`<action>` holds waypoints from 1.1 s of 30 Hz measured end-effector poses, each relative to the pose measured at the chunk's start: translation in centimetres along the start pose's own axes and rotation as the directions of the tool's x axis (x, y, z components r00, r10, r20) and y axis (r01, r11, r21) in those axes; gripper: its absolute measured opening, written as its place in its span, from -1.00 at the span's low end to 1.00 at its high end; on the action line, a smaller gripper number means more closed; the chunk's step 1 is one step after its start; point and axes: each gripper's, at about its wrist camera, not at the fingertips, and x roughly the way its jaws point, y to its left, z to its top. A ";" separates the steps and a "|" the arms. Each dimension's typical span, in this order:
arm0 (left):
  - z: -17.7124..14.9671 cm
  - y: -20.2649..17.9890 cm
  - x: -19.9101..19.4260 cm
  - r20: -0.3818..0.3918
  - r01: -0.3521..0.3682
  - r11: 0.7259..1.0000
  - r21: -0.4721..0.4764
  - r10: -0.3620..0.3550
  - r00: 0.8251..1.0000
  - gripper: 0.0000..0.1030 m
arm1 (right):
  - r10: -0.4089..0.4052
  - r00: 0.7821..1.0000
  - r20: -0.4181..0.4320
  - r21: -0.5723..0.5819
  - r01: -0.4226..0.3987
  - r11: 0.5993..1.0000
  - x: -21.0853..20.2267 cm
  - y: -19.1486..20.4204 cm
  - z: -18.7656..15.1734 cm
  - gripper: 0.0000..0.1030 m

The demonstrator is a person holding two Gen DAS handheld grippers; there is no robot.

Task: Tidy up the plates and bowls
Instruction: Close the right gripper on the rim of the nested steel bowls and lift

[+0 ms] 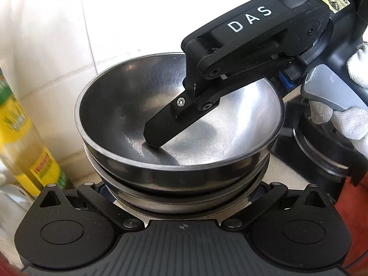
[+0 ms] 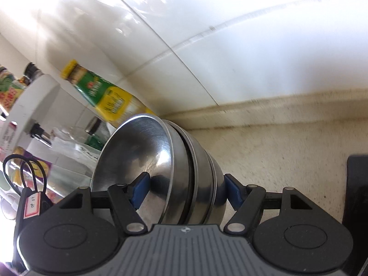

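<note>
Left wrist: left gripper [image 1: 181,193] fingers spread around the base of the bowl stack [image 1: 179,161], steadying it beside the oil bottle [image 1: 20,128]; right wrist: right gripper [image 2: 184,191] fingers pinch the stack's wall [image 2: 191,172], one inside the top bowl, one outside, likely to carry it.

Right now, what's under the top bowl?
More steel bowls nested beneath the top bowl; at least two rims show. The right tool grips the stack; its base is hidden.

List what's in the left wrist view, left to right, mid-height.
Yellow-green labelled bottle → stack of steel bowls → right gripper, one finger inside the top bowl → white-gloved hand on its handle.
</note>
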 end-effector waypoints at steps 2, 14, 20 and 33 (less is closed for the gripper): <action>0.7 -0.6 -1.1 0.020 -0.015 1.000 0.004 0.015 1.000 1.00 | 0.006 1.000 0.017 -0.014 -0.006 1.000 -1.0 1.0 0.1 0.31; 1.3 -2.8 -9.4 0.131 -0.101 0.994 0.033 0.096 0.987 1.00 | 0.025 0.994 0.111 -0.130 -0.010 0.991 -7.5 8.3 -1.3 0.31; 0.1 -4.9 -13.0 0.155 -0.146 0.988 0.043 0.138 0.978 1.00 | 0.047 0.991 0.125 -0.176 -0.024 0.984 -10.3 11.4 -3.1 0.31; -2.8 -10.8 -18.2 0.098 -0.236 0.971 -0.032 0.238 0.966 1.00 | 0.108 0.992 0.061 -0.239 -0.091 0.967 -13.0 15.0 -8.5 0.31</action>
